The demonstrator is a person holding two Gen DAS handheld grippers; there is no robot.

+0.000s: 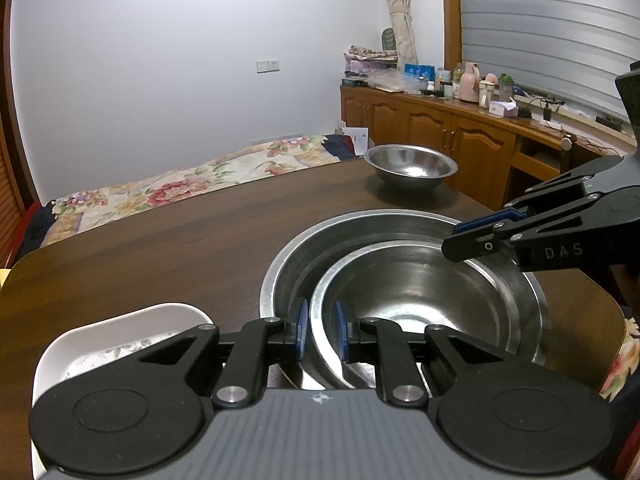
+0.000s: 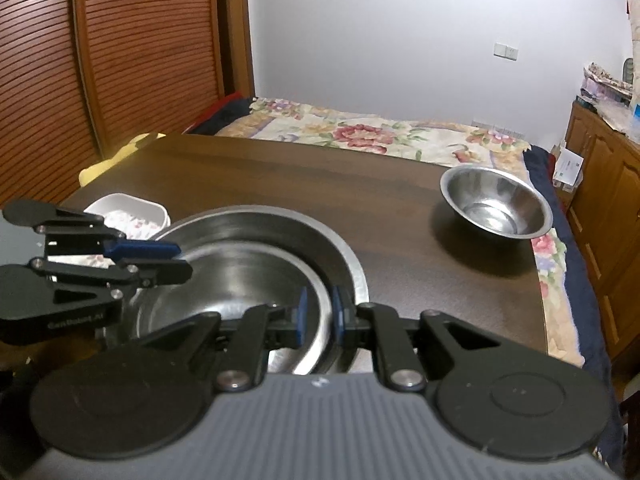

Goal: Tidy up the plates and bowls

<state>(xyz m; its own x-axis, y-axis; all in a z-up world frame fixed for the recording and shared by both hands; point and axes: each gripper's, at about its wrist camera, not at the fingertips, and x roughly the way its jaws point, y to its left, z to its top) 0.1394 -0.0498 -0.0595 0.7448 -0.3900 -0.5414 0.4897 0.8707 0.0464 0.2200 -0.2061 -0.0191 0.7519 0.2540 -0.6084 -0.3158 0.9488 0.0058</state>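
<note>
Steel bowl (image 1: 420, 300) mouth-up, tilted inside basin (image 1: 352, 232), both grippers' jaws pinching its rim.

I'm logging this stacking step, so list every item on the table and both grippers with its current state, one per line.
large steel basin: upright on the table, holds the medium bowl.
medium steel bowl: nested inside it, tilted.
small steel bowl: upright, alone at the far corner.
white dish: upright beside the basin.
left gripper: astride the medium bowl's rim.
right gripper: astride its opposite rim.
</note>
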